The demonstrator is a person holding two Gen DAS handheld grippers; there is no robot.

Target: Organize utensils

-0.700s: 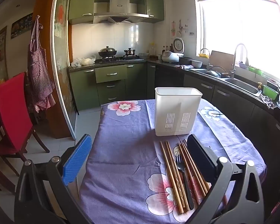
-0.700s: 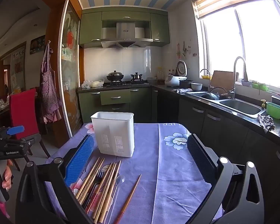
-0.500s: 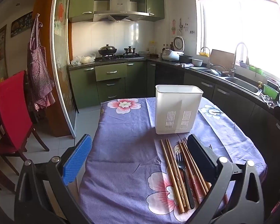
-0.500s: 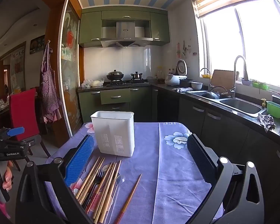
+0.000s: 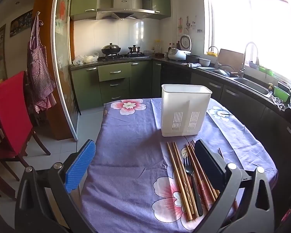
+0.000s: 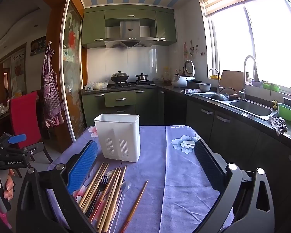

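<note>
My 2 grippers, left gripper (image 5: 143, 163) and right gripper (image 6: 145, 165), gape empty (nothing touched) above chopsticks (image 5: 179, 176), black fork (image 5: 191, 182), beside the white caddy (image 5: 184, 110).

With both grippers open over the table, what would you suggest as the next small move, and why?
Probably lower the right gripper onto the lone chopstick lying apart from the bundle. Both grippers are open and empty, the white holder stands empty-looking behind the utensils, and that single stick is clear of the fork, so it looks easiest to pinch first.
</note>
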